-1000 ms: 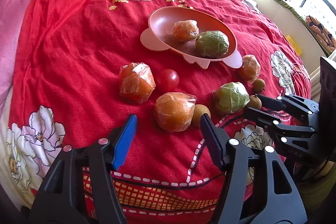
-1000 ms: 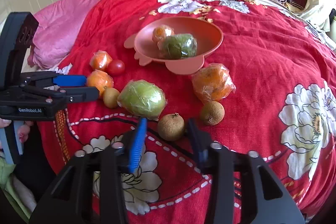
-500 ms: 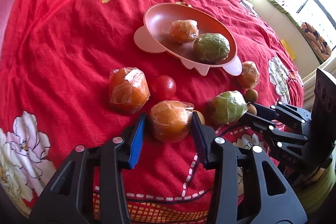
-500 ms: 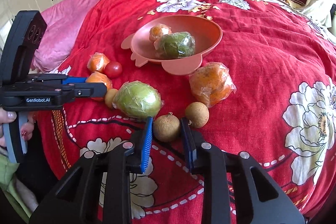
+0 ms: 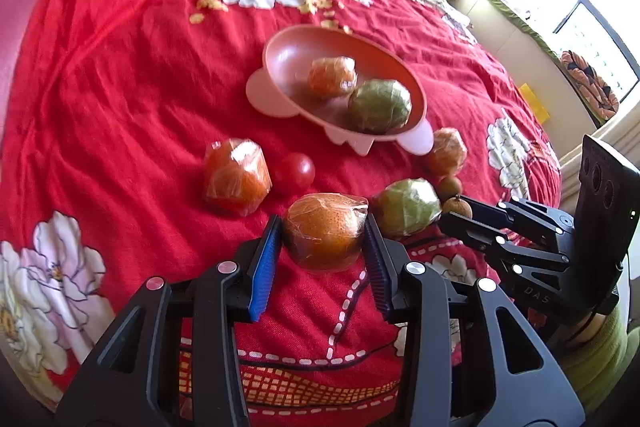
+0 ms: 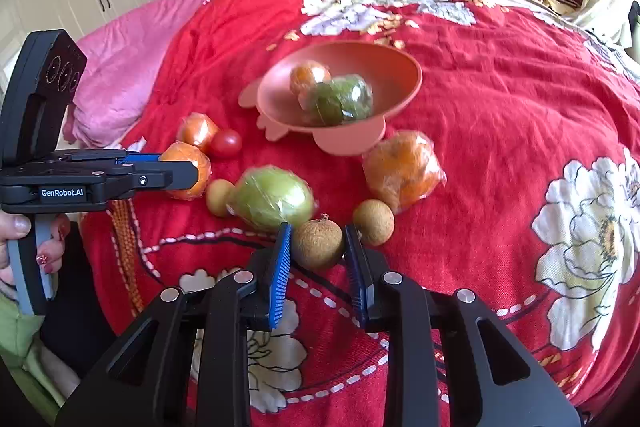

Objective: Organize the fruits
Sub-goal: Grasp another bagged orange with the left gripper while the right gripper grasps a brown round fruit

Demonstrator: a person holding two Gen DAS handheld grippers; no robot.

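Orange [image 5: 325,230] in left tool [image 5: 320,227], longan [image 6: 318,243] seemingly pinched

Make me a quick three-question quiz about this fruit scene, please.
1. True or false: the pink bowl holds three fruits.
2. What sits between the left gripper fingers? A) cherry tomato B) wrapped orange C) wrapped green fruit
3. The right gripper closes around a small brown ____.

Key: 1 false, two fruits; 2 B; 3 longan.
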